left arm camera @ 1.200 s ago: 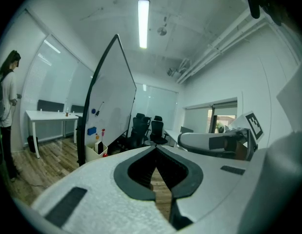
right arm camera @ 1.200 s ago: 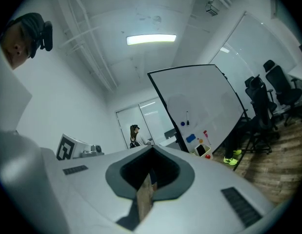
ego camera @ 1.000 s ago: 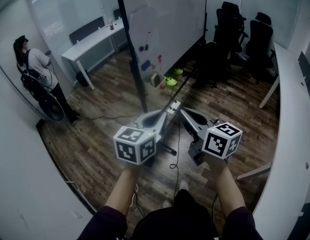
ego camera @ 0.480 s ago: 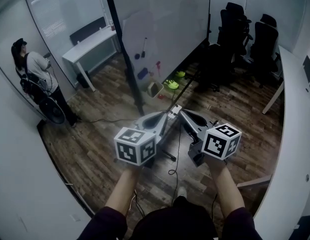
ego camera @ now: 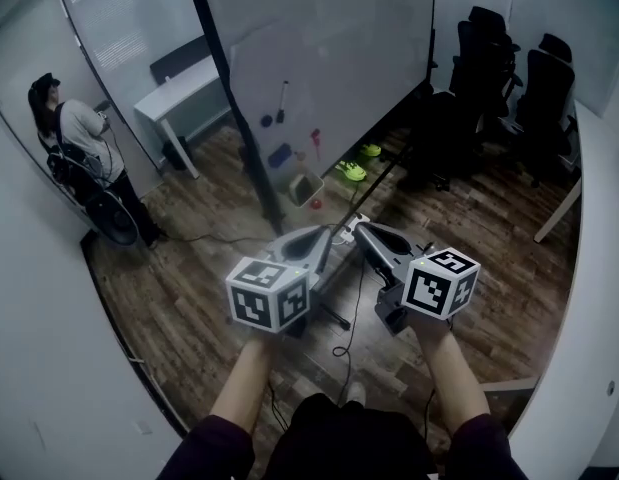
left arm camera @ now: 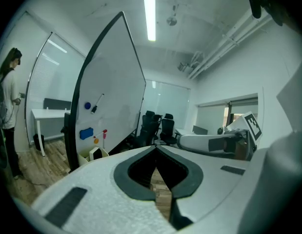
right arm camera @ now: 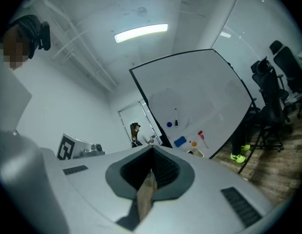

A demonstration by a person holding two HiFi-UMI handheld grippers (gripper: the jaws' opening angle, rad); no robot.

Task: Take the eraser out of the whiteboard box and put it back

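A whiteboard [ego camera: 329,48] on a black stand faces me across the wood floor. A blue eraser-shaped pad [ego camera: 279,155] sticks to its lower part, next to a black marker [ego camera: 282,98] and a red one [ego camera: 316,140]. An open pale box [ego camera: 304,187] hangs at the board's bottom edge; a white and dark thing lies in it. My left gripper [ego camera: 324,233] and right gripper [ego camera: 361,230] are held side by side, well short of the board, both shut and empty. The pad [left arm camera: 86,133] and box [left arm camera: 94,154] show in the left gripper view, and the pad [right arm camera: 180,142] and box [right arm camera: 195,153] in the right gripper view.
A person [ego camera: 74,133] stands at the left by a glass wall. Behind the board stands a white desk [ego camera: 184,83]. Black office chairs [ego camera: 489,58] cluster at the back right, with green shoes [ego camera: 354,168] near them. Cables [ego camera: 339,318] cross the floor, and a long white table [ego camera: 594,268] runs along the right.
The whiteboard and its box have grown larger and come nearer in the head view as I walk toward them. Both grippers keep their side-by-side pose, still shut.
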